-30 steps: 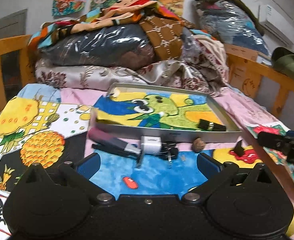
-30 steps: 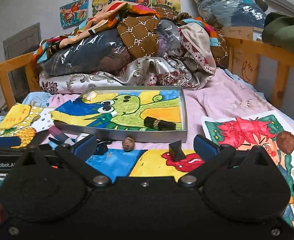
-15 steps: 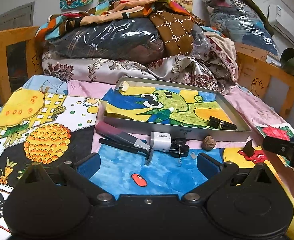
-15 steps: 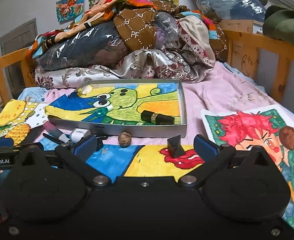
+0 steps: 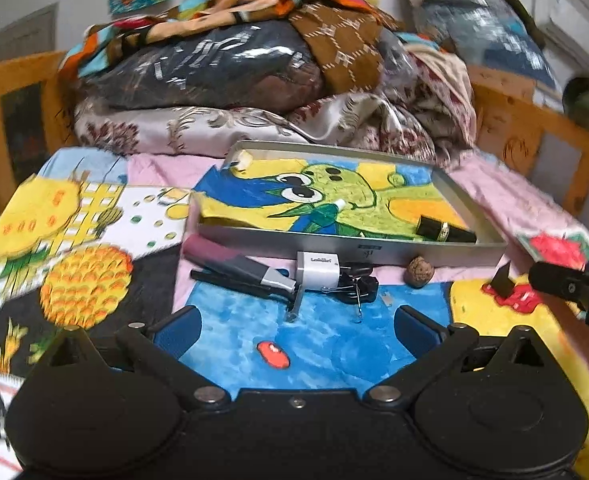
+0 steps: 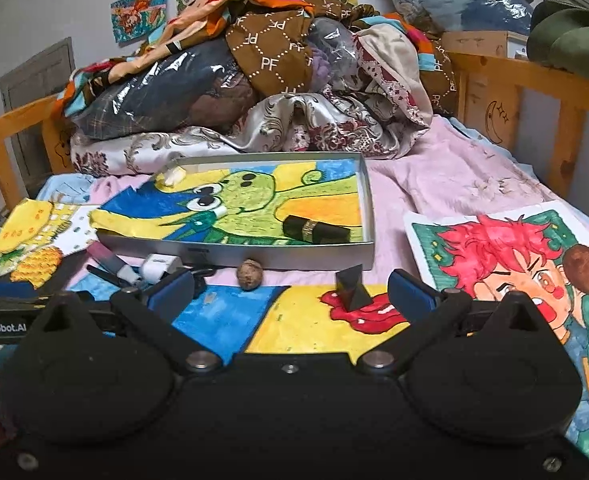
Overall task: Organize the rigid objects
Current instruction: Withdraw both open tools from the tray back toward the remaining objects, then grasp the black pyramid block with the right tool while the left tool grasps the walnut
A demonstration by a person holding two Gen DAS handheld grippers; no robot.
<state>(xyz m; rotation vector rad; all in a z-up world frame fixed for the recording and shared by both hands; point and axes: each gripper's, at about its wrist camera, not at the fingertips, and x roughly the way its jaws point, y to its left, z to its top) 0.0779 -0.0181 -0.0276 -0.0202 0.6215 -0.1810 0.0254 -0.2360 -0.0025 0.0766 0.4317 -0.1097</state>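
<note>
A grey metal tray (image 5: 350, 245) (image 6: 238, 249) lined with a frog drawing lies on the bed, with a black lipstick tube (image 5: 445, 231) (image 6: 317, 230) in its near right corner. In front of the tray lie maroon-handled pliers (image 5: 238, 266) (image 6: 112, 264), a white charger (image 5: 318, 270) (image 6: 160, 266), a black binder clip (image 5: 358, 282), a walnut (image 5: 419, 271) (image 6: 249, 274) and a black pyramid (image 5: 503, 278) (image 6: 352, 290). My left gripper (image 5: 296, 330) is open, just short of the pliers and charger. My right gripper (image 6: 290, 294) is open, its fingers on either side of the walnut and pyramid, short of both.
Coloured drawings (image 5: 294, 336) (image 6: 514, 264) cover the pink sheet. A high pile of bedding and bagged clothes (image 6: 254, 92) rises behind the tray. Wooden bed rails (image 6: 534, 80) (image 5: 10, 80) run along both sides. A red spot (image 5: 272, 354) is painted on the blue drawing.
Both grippers have drifted slightly towards the items in front of the tray; they stay open and hold nothing. No object has moved.
</note>
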